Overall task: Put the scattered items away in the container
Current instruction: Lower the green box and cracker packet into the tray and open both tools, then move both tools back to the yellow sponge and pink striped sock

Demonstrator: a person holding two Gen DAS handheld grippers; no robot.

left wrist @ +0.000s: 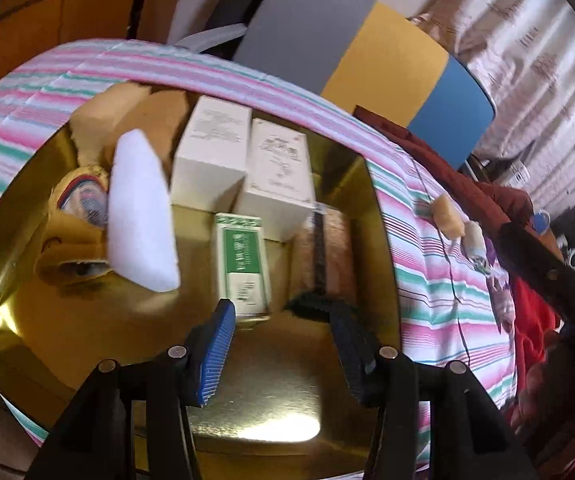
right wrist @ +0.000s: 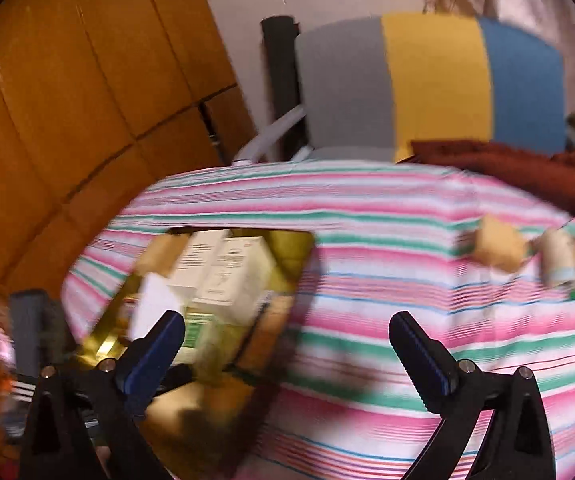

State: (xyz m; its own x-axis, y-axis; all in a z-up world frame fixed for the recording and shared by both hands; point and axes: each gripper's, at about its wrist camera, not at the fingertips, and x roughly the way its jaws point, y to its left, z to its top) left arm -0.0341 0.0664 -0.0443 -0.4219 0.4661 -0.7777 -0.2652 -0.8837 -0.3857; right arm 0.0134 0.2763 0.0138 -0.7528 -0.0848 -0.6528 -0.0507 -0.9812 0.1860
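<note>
Both grippers, left (left wrist: 281,312), right (right wrist: 287,330), agape above gold container (left wrist: 19,208).

Gold tray (left wrist: 27,184) far half packed (white boxes (left wrist: 211,152), foam block (left wrist: 139,212)); near floor bare.

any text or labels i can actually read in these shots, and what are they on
None can be read.
Two white boxes in the gold container: grey print, too small and blurred.
Green-and-white box: label blurred.
Round printed item at the container's left: illegible.
Right wrist view: motion-blurred throughout.
</note>
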